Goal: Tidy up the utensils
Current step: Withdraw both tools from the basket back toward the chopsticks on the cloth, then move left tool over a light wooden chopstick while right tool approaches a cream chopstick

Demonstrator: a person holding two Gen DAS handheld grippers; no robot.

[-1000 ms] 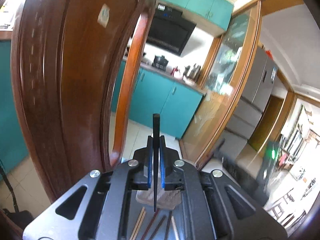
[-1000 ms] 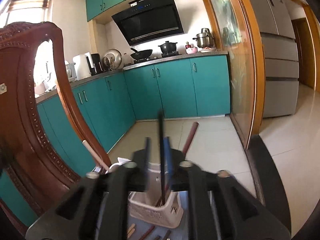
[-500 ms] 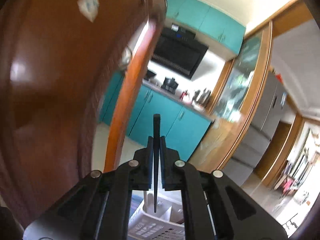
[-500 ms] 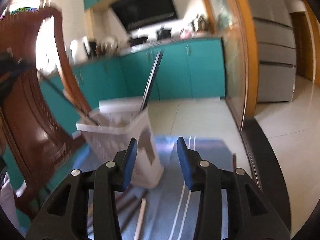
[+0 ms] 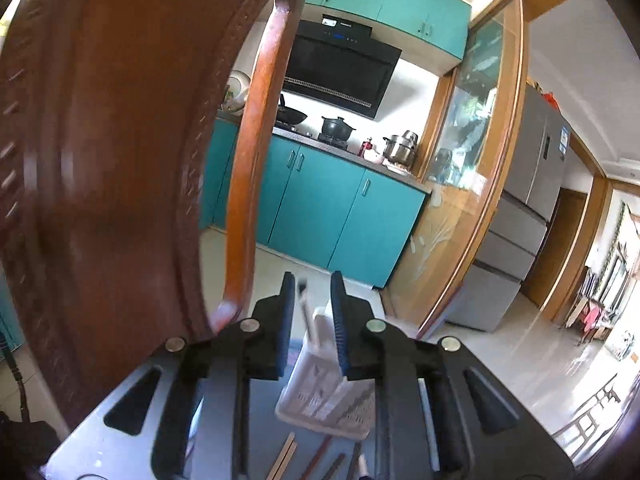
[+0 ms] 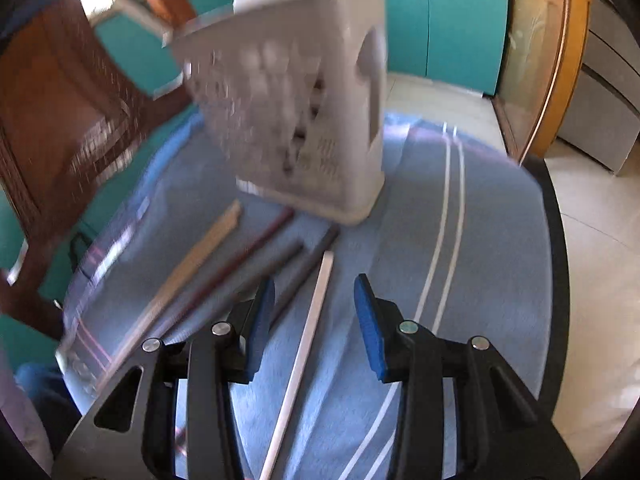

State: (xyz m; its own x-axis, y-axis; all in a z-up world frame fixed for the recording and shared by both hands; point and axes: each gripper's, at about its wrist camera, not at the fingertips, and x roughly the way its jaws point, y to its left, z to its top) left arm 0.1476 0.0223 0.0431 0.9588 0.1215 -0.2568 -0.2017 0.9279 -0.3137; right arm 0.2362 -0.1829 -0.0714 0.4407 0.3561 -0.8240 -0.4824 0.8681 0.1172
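Note:
A white slotted utensil holder [image 6: 296, 120] stands on a blue cloth [image 6: 460, 240], with chopsticks sticking out of it. It also shows in the left wrist view [image 5: 324, 384]. Several loose chopsticks lie in front of it: a white one [image 6: 308, 344], dark ones [image 6: 308, 264], a reddish one [image 6: 240, 256] and a light wooden pair [image 6: 192, 260]. My left gripper [image 5: 312, 292] is open and empty above the holder; a black chopstick [image 5: 302, 300] stands in the holder between its fingers. My right gripper [image 6: 314, 312] is open and empty, low over the white chopstick.
A carved brown wooden chair back [image 5: 120, 160] rises close on the left, also in the right wrist view [image 6: 60, 120]. The dark table edge [image 6: 558, 240] curves on the right. Teal kitchen cabinets [image 5: 344, 220] and a fridge [image 5: 520, 220] stand beyond.
My left gripper opened and let the black chopstick go into the holder. My right gripper, open since half a second ago, tipped down toward the loose chopsticks on the cloth.

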